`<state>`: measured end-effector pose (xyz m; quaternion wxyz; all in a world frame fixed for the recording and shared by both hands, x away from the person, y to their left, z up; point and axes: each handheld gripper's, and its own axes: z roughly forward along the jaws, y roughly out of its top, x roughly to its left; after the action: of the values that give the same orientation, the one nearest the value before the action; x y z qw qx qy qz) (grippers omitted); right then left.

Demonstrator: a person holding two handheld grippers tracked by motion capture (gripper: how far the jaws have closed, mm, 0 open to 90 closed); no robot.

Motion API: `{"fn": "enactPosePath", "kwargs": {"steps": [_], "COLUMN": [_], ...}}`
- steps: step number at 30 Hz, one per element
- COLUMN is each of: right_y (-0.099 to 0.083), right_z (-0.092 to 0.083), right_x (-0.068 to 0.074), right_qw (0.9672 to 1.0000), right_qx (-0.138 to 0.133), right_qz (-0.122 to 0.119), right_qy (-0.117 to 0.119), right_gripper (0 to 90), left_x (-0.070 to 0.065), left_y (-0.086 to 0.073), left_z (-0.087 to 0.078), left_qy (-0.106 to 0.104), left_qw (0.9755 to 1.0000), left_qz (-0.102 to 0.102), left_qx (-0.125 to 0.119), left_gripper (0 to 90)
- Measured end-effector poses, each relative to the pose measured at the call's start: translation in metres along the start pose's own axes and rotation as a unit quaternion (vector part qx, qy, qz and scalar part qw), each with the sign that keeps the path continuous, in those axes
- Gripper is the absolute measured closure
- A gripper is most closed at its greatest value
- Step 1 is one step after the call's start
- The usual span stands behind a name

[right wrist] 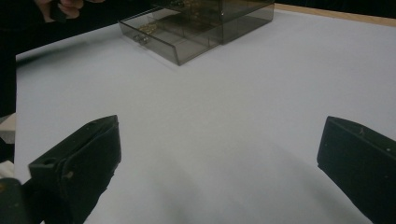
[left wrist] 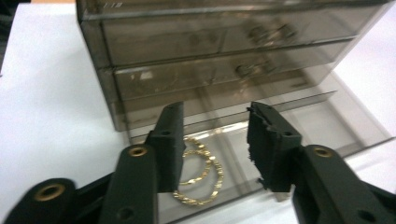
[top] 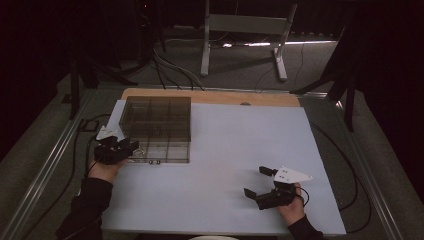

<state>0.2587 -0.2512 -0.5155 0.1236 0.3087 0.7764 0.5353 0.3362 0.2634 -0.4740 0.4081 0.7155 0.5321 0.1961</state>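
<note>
A smoky clear drawer box (top: 157,122) stands at the table's left rear; its bottom drawer (top: 161,152) is pulled out toward the person. In the left gripper view a gold chain (left wrist: 201,171) lies coiled in that drawer (left wrist: 327,126). My left gripper (left wrist: 214,140) hovers open just above the chain, nothing between its jaws; from above it (top: 131,148) sits at the drawer's left front corner. My right gripper (top: 259,181) rests wide open near the table's front right, over bare white surface (right wrist: 219,140), far from the box (right wrist: 205,18).
The white table top (top: 240,145) has a wooden strip along its far edge (top: 210,96). Cables trail on the floor at both sides. A metal stand (top: 245,35) is behind the table.
</note>
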Motion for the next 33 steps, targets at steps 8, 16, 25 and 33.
{"fn": "enactPosePath", "kwargs": {"steps": [8, 16, 25, 33], "right_y": [0.0, 0.0, 0.0, 0.0], "right_z": [0.0, -0.001, -0.001, 0.0], "right_x": [0.001, 0.001, 0.001, 0.001], "right_qw": [1.0, 1.0, 1.0, 1.0], "right_qx": [0.001, -0.001, -0.002, -0.002], "right_qz": [0.0, -0.003, 0.0, 0.001], "right_qy": [-0.001, -0.001, 0.0, 0.001], "right_gripper": [0.0, 0.0, 0.0, 0.0], "left_x": [-0.015, -0.033, -0.046, -0.06], "left_y": [0.002, 0.0, -0.018, -0.038], "left_z": [-0.013, -0.02, -0.031, -0.034], "left_qy": [-0.028, -0.048, -0.108, -0.145], "left_qw": [0.9996, 0.9988, 0.993, 0.986], "left_qz": [-0.004, 0.002, 0.038, 0.075], "left_qx": [-0.008, -0.014, -0.028, -0.033], "left_gripper": [39.3, 20.9, 10.9, 2.0]}}
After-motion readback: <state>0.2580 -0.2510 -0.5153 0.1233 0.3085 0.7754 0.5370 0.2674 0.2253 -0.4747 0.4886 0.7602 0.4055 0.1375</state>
